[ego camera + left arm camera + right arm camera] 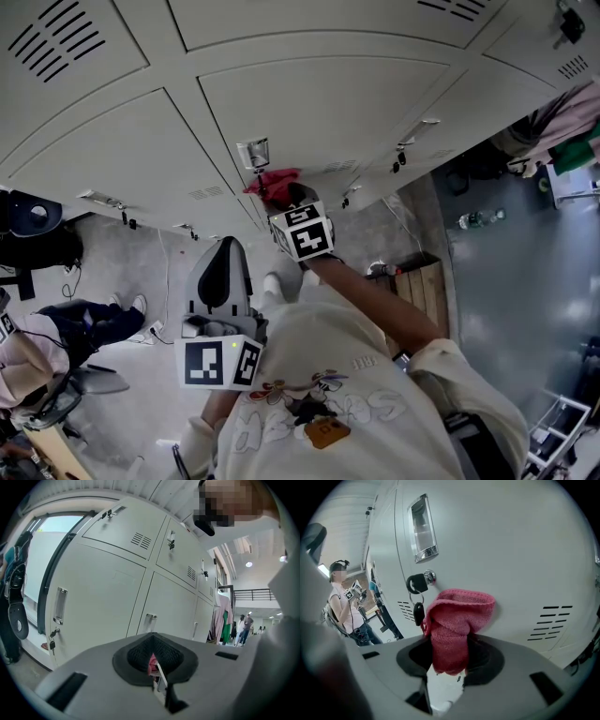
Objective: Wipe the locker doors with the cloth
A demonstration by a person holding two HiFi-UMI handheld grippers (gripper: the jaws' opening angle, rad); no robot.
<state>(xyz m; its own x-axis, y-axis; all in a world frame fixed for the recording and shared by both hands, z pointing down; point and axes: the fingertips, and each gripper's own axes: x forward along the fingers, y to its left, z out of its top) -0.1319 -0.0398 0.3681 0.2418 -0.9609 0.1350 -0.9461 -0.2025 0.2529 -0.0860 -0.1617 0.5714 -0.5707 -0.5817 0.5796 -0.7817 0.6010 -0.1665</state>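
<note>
A red knitted cloth (457, 620) is bunched between the jaws of my right gripper (449, 660), which is shut on it. The cloth presses against a pale grey locker door (511, 550), just below the lock with its black-headed key (417, 582) and the recessed metal handle (423, 529). In the head view the right gripper (281, 199) is held out at arm's length, with the cloth (272, 180) against the door (319, 103) under the handle (253, 152). My left gripper (223, 272) hangs back near my body, clear of the lockers. Its jaws (152, 663) look shut, with a small pink bit in the dark slot.
Rows of grey lockers (112, 597) fill the wall, some with keys in their locks. A person (344, 606) stands to the left and another sits low at the left (56, 328). A wooden crate (422, 281) and hanging clothes (562, 131) are on the right.
</note>
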